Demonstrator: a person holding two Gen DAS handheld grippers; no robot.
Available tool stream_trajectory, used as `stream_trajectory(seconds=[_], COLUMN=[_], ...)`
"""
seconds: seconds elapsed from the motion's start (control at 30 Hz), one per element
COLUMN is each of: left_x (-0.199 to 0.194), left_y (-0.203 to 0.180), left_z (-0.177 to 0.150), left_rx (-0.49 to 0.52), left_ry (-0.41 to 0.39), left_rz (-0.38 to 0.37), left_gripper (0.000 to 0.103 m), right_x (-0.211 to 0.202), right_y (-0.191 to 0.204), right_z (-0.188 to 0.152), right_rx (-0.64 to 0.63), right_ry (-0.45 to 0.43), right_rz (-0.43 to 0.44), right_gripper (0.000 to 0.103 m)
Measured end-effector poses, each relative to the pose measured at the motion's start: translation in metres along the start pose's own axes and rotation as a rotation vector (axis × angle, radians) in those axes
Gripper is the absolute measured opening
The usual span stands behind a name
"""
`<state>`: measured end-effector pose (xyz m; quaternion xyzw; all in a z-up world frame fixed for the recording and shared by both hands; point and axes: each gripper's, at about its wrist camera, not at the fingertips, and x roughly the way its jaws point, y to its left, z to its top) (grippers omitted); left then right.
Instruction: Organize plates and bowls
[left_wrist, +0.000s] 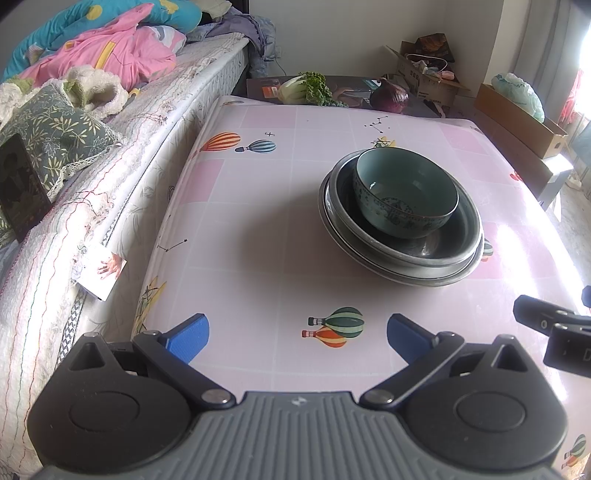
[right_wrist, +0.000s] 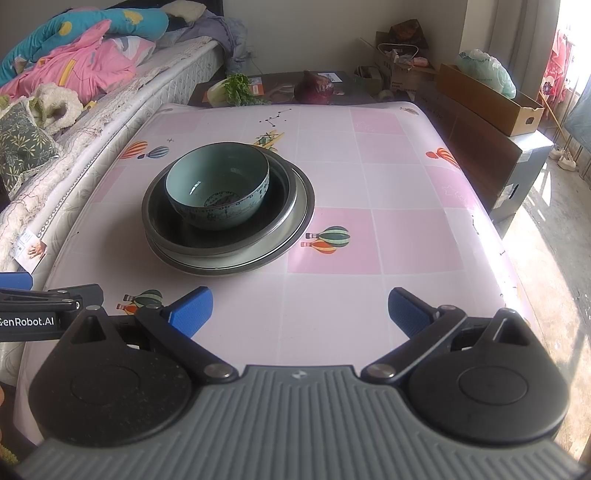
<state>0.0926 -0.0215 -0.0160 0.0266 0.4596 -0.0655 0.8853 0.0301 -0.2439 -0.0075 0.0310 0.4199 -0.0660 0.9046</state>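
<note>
Both pairs of jaws stand wide apart with nothing between their blue pads. In the left wrist view, the left gripper (left_wrist: 297, 338) hangs over the near part of the desk (left_wrist: 258, 206), which wears a pink checked cloth printed with hot-air balloons; in the right wrist view, the right gripper (right_wrist: 300, 310) hangs likewise, side by side with the left.

Ahead of both grippers and well apart from them sits the stack: a pale teal ceramic bowl with a dark patterned band (left_wrist: 404, 194) (right_wrist: 218, 188) stands upright inside a deep grey metal dish (left_wrist: 443, 245) (right_wrist: 273, 206), which rests in turn on a wider, shallow metal plate (left_wrist: 458, 277) (right_wrist: 299, 221).

Beyond the desk's far edge lie a leafy green cabbage (left_wrist: 304, 88) and a purple cabbage (left_wrist: 389, 96) on a dark low surface. A bed piled with pink and turquoise quilts (left_wrist: 107, 48) runs along the left side.
</note>
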Motion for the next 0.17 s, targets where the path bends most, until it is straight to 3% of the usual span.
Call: stream_trajectory(seconds=[0.17], left_x=[0.0001], left_y=[0.0006], left_z=[-0.0003], left_rx=[0.0], left_ry=[0.001], left_rz=[0.0], left_gripper=[0.103], right_x=[0.0], right_y=[0.0], right_z=[0.0], right_rx=[0.0], right_ry=[0.001], right_rz=[0.0], right_gripper=[0.102])
